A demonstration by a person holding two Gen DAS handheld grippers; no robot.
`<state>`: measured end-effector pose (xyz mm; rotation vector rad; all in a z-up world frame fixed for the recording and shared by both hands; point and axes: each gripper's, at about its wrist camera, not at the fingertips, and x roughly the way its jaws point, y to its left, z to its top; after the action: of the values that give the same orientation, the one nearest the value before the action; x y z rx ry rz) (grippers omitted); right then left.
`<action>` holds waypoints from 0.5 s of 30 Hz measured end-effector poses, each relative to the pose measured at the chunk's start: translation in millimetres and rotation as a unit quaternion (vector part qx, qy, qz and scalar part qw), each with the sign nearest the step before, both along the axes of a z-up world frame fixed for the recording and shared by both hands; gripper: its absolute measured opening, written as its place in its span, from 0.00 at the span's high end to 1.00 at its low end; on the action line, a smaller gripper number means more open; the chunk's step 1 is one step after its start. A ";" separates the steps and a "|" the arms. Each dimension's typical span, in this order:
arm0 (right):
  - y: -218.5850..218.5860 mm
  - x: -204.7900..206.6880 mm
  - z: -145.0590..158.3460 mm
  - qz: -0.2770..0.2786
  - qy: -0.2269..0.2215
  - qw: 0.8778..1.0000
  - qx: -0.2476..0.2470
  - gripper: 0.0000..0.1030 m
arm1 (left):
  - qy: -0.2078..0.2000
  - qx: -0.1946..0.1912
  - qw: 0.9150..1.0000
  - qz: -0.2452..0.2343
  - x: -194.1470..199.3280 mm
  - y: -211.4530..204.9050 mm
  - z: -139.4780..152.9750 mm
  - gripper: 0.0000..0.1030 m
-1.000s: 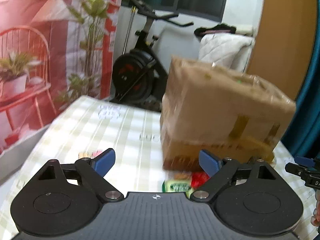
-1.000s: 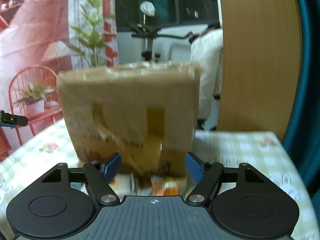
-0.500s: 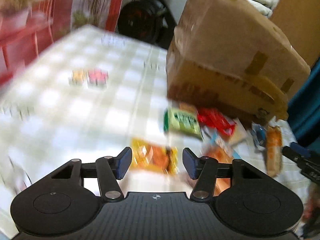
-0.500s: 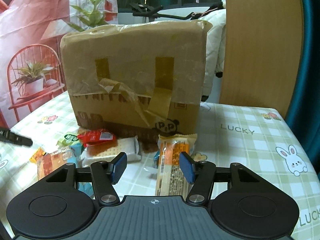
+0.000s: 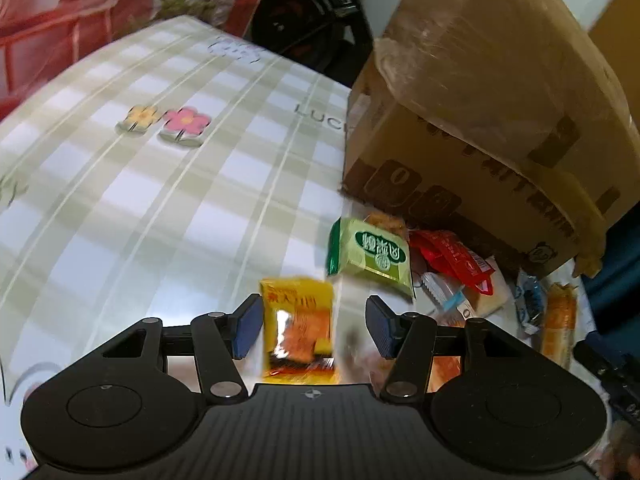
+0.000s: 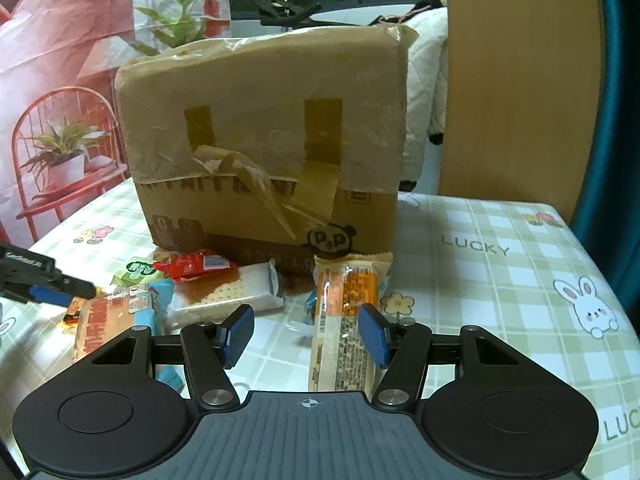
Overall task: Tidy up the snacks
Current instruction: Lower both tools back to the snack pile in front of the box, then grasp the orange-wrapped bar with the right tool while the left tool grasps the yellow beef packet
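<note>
Several snack packets lie on the checked tablecloth [image 5: 140, 200] in front of a taped cardboard box [image 5: 480, 120]. My left gripper [image 5: 314, 331] points down at a yellow-orange packet [image 5: 298, 332]. That packet lies between the blue pads, close to the left one with a gap at the right, so the gripper is open. Beyond it lie a green packet [image 5: 370, 254] and a red packet [image 5: 452, 258]. My right gripper [image 6: 305, 334] is open over a long orange packet [image 6: 348, 320], which lies near its right pad. The box [image 6: 260, 140] stands just behind.
A white cracker packet [image 6: 232, 296] and an orange-and-teal packet [image 6: 116, 316] lie left of the right gripper. The left gripper's finger [image 6: 40, 284] reaches in from the left edge. An exercise bike [image 5: 312, 32] stands past the table's far edge and a wooden panel [image 6: 520, 80] stands at the right.
My left gripper sank toward the table, tipped downward and narrowed its jaws, and the yellow-orange packet now lies between them. My right gripper lowered a little with its jaws slightly narrower.
</note>
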<state>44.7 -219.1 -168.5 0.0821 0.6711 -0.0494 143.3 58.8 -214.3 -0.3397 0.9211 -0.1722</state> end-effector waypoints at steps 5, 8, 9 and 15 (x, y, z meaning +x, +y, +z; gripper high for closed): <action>-3.1 -1.2 -1.9 -0.005 0.000 1.000 0.002 0.47 | -0.022 0.054 0.998 -0.032 -5.3 -15.9 -0.1 0.44; -5.2 -0.5 -5.0 -0.006 0.004 1.000 0.003 0.47 | -0.036 0.085 0.995 -0.042 -13.2 -18.4 -1.8 0.44; -5.6 0.2 -5.9 -0.007 0.006 1.000 0.004 0.47 | -0.039 0.094 0.994 -0.044 -15.2 -18.8 -2.1 0.45; -6.4 2.3 -9.6 -0.008 0.008 1.000 0.006 0.47 | -0.060 0.154 0.984 -0.058 -24.5 -23.7 -3.7 0.65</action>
<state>47.0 -225.5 -178.0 0.0993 0.6869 -0.0605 118.8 35.1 -218.0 0.0118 0.8333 -0.1514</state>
